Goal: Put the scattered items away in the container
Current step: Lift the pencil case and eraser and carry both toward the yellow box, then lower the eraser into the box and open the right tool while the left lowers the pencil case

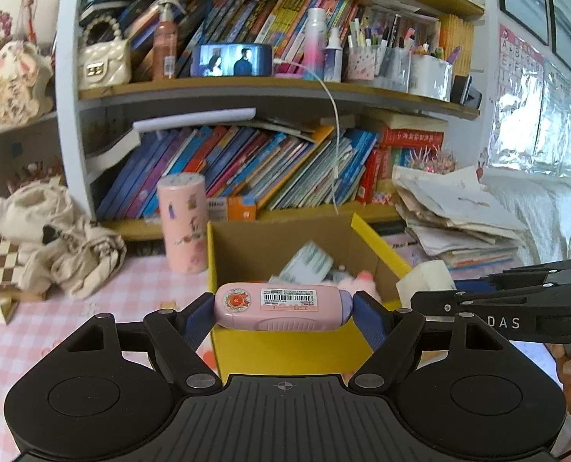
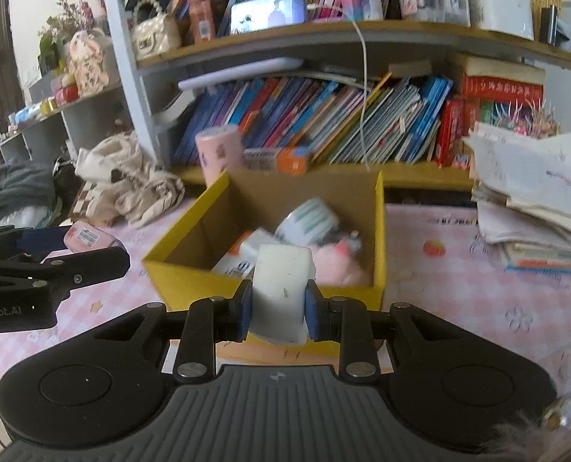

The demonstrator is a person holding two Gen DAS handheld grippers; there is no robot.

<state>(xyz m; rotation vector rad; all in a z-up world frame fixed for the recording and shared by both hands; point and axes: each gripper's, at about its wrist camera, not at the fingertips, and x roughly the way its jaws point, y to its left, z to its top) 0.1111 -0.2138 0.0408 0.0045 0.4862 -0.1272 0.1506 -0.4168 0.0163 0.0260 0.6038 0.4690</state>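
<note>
My left gripper (image 1: 282, 312) is shut on a pink oblong case (image 1: 281, 310) with a barcode label, held crosswise by its ends just before the near wall of the yellow cardboard box (image 1: 285, 346). The right gripper (image 2: 278, 306) is shut on a white block (image 2: 281, 285), held upright over the near rim of the same box (image 2: 170, 269). Inside the box lie a white and green packet (image 2: 308, 219), a pink fluffy item (image 2: 339, 261) and other small things. In the right wrist view, the left gripper (image 2: 74, 244) with the pink case (image 2: 87, 236) shows at the left edge.
A pink cylinder (image 1: 181, 223) stands behind the box's left corner. Crumpled cream cloth (image 1: 54, 238) lies at the left, a stack of papers (image 1: 458, 215) at the right. Bookshelves (image 1: 247, 88) rise behind. The table has a pink checked cover (image 2: 478, 288).
</note>
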